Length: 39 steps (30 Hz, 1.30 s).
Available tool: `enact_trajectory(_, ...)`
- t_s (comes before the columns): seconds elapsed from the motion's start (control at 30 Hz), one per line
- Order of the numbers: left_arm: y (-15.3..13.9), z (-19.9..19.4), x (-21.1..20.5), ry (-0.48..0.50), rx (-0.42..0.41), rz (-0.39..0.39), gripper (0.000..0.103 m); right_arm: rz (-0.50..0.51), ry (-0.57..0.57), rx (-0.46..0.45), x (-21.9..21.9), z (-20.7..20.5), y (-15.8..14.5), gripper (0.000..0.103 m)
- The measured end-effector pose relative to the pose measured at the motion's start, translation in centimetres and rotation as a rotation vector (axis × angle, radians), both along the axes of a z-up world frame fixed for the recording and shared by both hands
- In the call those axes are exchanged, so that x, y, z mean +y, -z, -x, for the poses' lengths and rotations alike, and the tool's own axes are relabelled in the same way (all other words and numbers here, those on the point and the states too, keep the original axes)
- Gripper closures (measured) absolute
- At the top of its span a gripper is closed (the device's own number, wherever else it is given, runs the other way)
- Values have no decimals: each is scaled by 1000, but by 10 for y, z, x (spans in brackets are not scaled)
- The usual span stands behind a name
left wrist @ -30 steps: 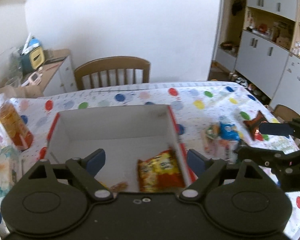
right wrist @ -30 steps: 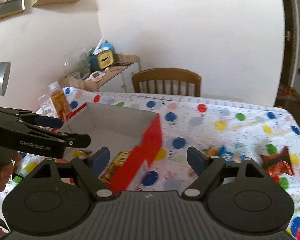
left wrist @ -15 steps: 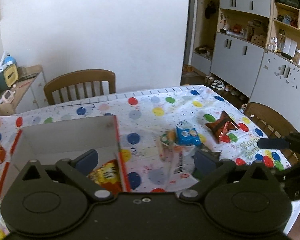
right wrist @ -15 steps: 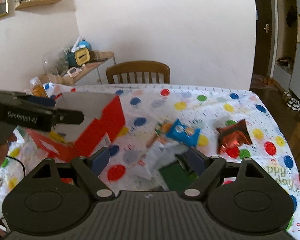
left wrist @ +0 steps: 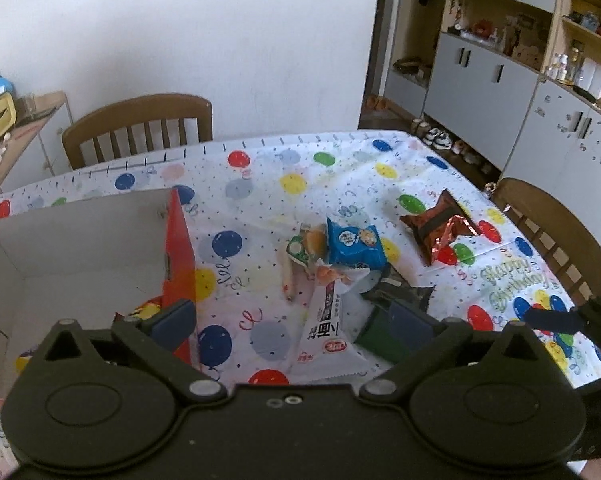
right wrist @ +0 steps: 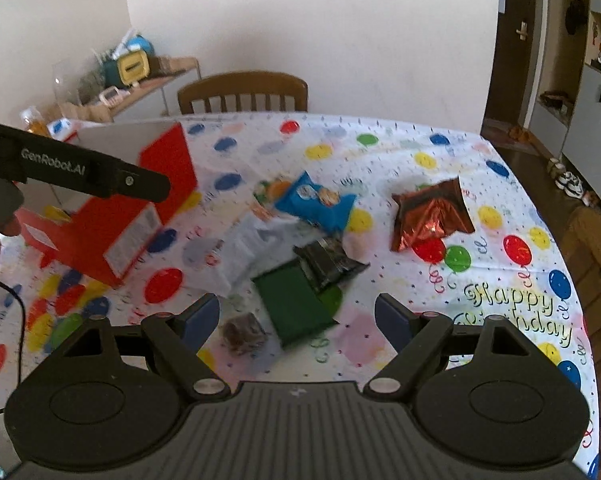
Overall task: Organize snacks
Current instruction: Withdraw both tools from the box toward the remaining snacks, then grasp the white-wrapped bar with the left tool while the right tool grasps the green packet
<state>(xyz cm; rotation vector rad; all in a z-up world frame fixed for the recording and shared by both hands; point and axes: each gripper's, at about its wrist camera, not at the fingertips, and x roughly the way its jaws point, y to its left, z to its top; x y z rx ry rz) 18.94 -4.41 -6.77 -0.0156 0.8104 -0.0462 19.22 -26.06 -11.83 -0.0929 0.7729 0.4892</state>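
Right wrist | tongs (right wrist: 296,320) tilted down (jaws apart) | above snacks (right wrist: 296,304)

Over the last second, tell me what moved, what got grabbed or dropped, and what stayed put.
Both claws swung away from the red box toward the loose snack pile and dropped lower. The left claw now hangs over the white packet, the right claw over the green packet. Both are open and empty; nothing was grabbed or dropped. The box, the blue packet and the brown foil packet stayed put.

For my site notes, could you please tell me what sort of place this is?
Most likely a home dining room: a table with a balloon-print birthday cloth, wooden chairs drawn up to it, and grey wall cupboards with shoes beneath.
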Motion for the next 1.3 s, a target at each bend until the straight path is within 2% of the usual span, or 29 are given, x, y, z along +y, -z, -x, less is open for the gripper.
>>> enact_trajectory(0.23,23,-22,-8,-13,61,-31,1,40,-6,55,8,-28,32,18)
enact_trajectory(0.53,45,-46,-16,-7,106,-42,2,76,-37,91,21,-46,55,18)
enact_trajectory(0.63,53,-53,-19,6,125,-40,5,79,-48,101,26,-52,58,19)
enact_trajectory(0.67,55,-55,-20,9,129,-41,7,75,-52,108,27,-55,59,22)
enact_trajectory(0.77,65,-62,-22,16,158,-38,15,68,-56,123,30,-61,61,24)
enact_trajectory(0.83,69,-66,-21,11,175,-35,16,73,-62,129,31,-63,64,28)
enact_trajectory(0.9,74,-69,-21,13,187,-27,18,76,-65,145,33,-66,68,36)
enact_trajectory(1.07,82,-77,-24,32,210,-19,20,92,-83,134,37,-66,72,37)
enact_trajectory(1.23,91,-86,-23,25,247,-4,31,119,-104,109,40,-62,73,41)
enact_trajectory(1.3,95,-89,-22,24,257,4,39,117,-128,101,41,-61,73,49)
